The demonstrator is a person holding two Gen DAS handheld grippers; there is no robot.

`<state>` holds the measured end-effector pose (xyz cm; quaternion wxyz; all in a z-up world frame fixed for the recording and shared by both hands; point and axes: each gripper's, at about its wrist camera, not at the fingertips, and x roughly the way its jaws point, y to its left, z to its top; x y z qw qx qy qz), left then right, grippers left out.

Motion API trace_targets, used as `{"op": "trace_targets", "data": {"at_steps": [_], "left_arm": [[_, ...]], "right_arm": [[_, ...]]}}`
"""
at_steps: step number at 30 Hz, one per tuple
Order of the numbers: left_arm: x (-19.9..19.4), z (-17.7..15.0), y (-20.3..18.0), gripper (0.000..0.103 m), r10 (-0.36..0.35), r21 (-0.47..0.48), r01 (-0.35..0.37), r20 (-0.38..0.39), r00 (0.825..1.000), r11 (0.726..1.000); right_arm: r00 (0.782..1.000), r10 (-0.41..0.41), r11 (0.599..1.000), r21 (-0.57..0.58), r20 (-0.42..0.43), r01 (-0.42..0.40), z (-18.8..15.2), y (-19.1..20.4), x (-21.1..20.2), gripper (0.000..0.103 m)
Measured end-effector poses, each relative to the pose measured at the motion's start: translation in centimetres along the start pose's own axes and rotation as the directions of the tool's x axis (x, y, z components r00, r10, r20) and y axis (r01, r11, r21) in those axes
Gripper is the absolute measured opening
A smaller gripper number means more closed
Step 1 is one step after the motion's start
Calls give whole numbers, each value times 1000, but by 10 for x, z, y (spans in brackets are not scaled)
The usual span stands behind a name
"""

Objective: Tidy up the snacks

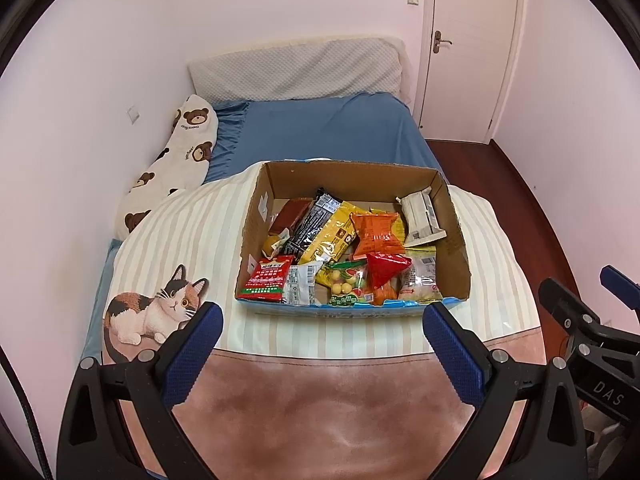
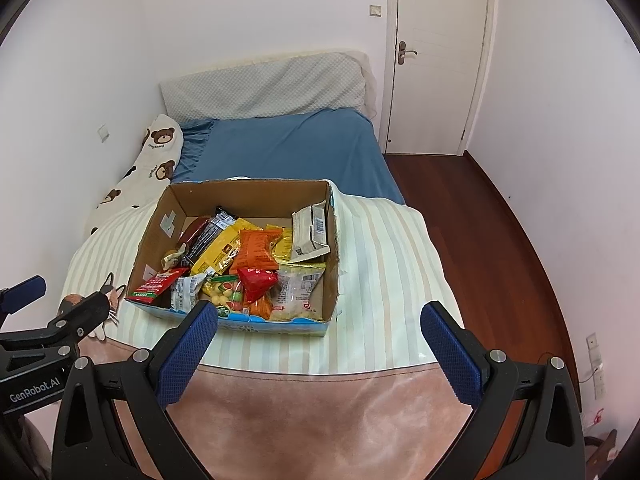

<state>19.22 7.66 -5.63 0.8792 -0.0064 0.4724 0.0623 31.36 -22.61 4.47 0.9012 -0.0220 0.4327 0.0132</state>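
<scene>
An open cardboard box (image 1: pixel 456 236) sits on a striped quilt on the bed and also shows in the right wrist view (image 2: pixel 334 256). It holds several snack packets: an orange bag (image 1: pixel 374 234), a red packet (image 1: pixel 268 278), a yellow bag (image 1: pixel 330 236), a white pack (image 1: pixel 422 216) leaning on the right wall. My left gripper (image 1: pixel 322 322) is open and empty, just short of the box's near edge. My right gripper (image 2: pixel 320 322) is open and empty, near the box's front right corner.
The quilt (image 1: pixel 200 232) has a cat print (image 1: pixel 152 308) at the left. A bear-print pillow (image 1: pixel 176 160) lies by the left wall. A grey pillow (image 1: pixel 296 68) is at the bed head. A white door (image 2: pixel 436 56) and wooden floor (image 2: pixel 480 216) are at right.
</scene>
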Motion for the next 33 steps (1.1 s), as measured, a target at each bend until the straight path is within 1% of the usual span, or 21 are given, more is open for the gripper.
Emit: {"op": "trace_targets", "data": {"at_steps": [15, 33], "left_arm": [[3, -6, 4, 102, -9, -15, 8, -16, 1000, 1000], [-2, -5, 4, 102, -2, -19, 2, -2, 1000, 1000]], "right_arm": [[1000, -5, 1000, 7, 5, 5, -2, 0, -2, 103], [1000, -2, 1000, 9, 12, 2, -3, -1, -9, 103]]}}
